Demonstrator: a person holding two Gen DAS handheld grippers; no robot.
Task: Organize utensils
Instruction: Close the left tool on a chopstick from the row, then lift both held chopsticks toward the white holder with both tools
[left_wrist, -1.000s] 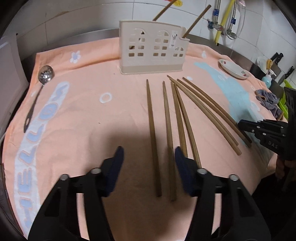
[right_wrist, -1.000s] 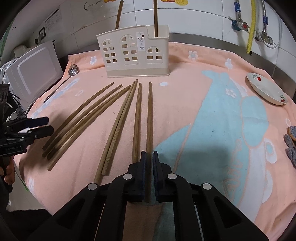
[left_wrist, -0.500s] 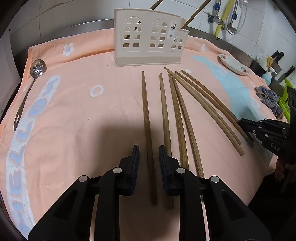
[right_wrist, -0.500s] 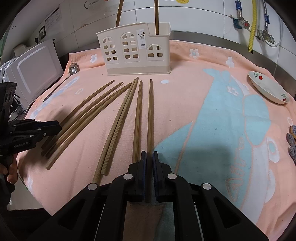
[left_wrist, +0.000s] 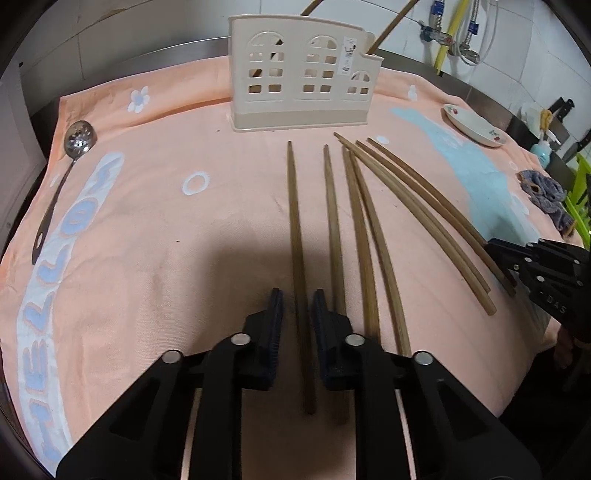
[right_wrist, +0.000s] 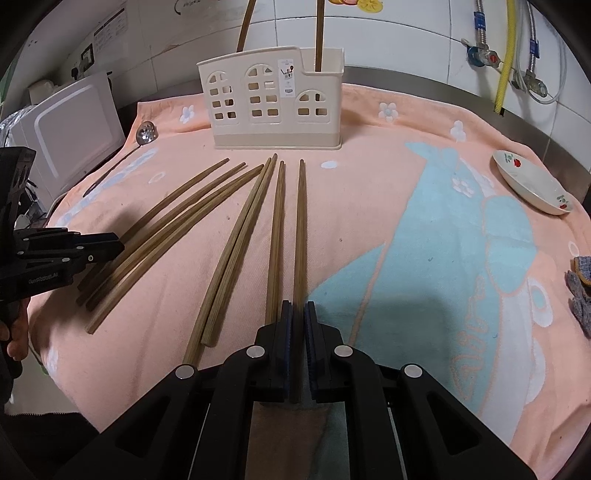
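Left gripper (left_wrist: 297, 301) jaws narrowly parted around leftmost chopstick (left_wrist: 295, 236), pads not clearly touching it; near end hidden between fingers. Right gripper (right_wrist: 298, 314) nearly closed on rightmost chopstick (right_wrist: 300, 229), contact hard to confirm. Other chopsticks (right_wrist: 236, 243) fan out on orange towel (right_wrist: 369, 229), 12 o'clock toward cream holder (right_wrist: 273, 107). Two sticks in holder cut off at top. Towel reads "HELLO"; holder sticker illegible; spoon (left_wrist: 70, 162) at 10 o'clock

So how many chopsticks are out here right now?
9 chopsticks. Seven lie on the towel: three fanned at left, a touching pair, two singles right. Two stand in the cream holder. More could be hidden inside it.
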